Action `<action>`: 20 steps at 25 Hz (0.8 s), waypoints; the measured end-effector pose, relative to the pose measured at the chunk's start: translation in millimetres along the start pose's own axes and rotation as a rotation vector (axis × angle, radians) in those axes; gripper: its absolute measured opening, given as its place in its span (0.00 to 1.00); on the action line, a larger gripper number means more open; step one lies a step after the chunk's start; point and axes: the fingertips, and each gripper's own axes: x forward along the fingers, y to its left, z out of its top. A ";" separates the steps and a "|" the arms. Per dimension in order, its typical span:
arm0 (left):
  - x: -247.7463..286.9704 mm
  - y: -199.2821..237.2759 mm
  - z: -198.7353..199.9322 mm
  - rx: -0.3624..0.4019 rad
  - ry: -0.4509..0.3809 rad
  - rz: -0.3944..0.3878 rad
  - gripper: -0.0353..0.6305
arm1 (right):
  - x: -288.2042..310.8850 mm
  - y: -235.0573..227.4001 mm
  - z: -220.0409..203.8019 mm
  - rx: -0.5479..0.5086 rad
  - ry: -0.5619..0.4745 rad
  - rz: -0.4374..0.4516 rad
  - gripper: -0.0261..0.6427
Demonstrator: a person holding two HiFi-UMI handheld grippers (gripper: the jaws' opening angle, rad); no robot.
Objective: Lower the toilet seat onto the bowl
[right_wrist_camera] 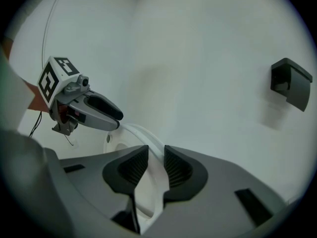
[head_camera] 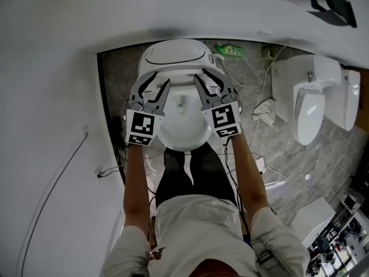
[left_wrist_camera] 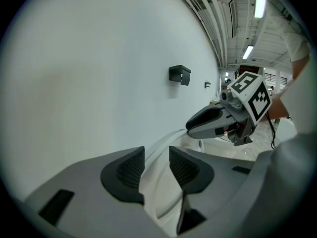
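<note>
A white toilet (head_camera: 183, 140) stands against the wall, its lid (head_camera: 176, 53) raised at the back. The toilet seat's white rim (left_wrist_camera: 161, 148) runs between the jaws of my left gripper (left_wrist_camera: 156, 157), which stand wide and do not clearly press on it. On the other side, my right gripper (right_wrist_camera: 151, 155) has its pads closed on the seat rim (right_wrist_camera: 143, 135). From above, the left gripper (head_camera: 161, 79) and right gripper (head_camera: 202, 75) flank the seat near the lid. Each gripper view shows the opposite gripper across the seat.
A second white toilet (head_camera: 311, 105) stands to the right on the grey stone floor. A green bottle (head_camera: 230, 51), a white cloth (head_camera: 265, 111) and loose cables lie between the two. A black box (right_wrist_camera: 290, 83) hangs on the white wall. The person's legs stand before the bowl.
</note>
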 end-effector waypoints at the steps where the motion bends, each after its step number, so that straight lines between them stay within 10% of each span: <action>1: -0.9 -0.8 0.2 0.001 0.000 0.000 0.28 | -1.1 0.6 -0.3 -0.002 0.001 -0.001 0.21; 20: -24.2 -12.5 -10.1 -0.002 0.002 -0.017 0.28 | -23.8 22.4 -3.8 -0.008 0.002 -0.018 0.21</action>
